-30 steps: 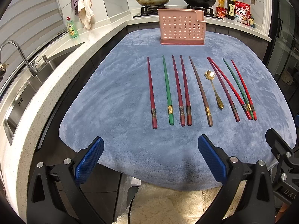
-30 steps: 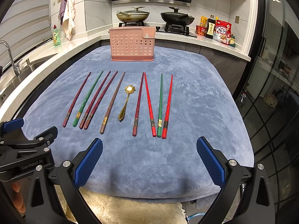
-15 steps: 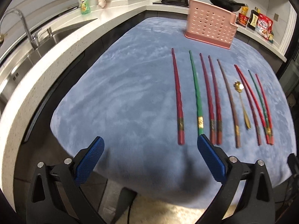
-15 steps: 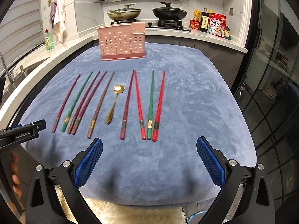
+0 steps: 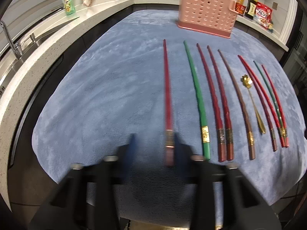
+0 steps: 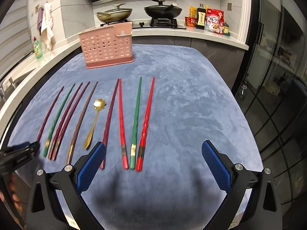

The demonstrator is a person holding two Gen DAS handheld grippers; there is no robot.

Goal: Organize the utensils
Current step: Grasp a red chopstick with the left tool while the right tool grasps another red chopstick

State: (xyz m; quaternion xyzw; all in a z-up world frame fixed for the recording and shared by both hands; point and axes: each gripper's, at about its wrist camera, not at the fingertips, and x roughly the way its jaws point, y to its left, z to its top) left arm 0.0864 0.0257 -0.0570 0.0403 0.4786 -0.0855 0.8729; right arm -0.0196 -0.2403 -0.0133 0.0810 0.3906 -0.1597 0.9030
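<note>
Several red, green and brown chopsticks and a gold spoon (image 5: 252, 103) lie side by side on a blue mat (image 5: 107, 88). A pink perforated holder (image 5: 206, 11) stands at the far edge. My left gripper (image 5: 153, 145) is blurred, its fingers part-way closed around the near end of the leftmost dark red chopstick (image 5: 167, 95), which lies against the right finger. My right gripper (image 6: 153, 157) is open and empty, low over the mat; the near ends of the rightmost red and green chopsticks (image 6: 137, 122) lie between its fingers. The left gripper shows at the right wrist view's left edge (image 6: 21, 153).
A sink with a tap (image 5: 11, 44) lies left of the mat, with a green soap bottle (image 5: 68, 4) on the counter. Pans (image 6: 163, 10) sit on the stove behind the holder (image 6: 107, 45). Food packets (image 6: 214, 20) stand at the back right. A glass door is at the right.
Both grippers have moved forward and down toward the chopsticks' near ends. The left gripper's fingers have narrowed around the leftmost chopstick. The right gripper stays wide open.
</note>
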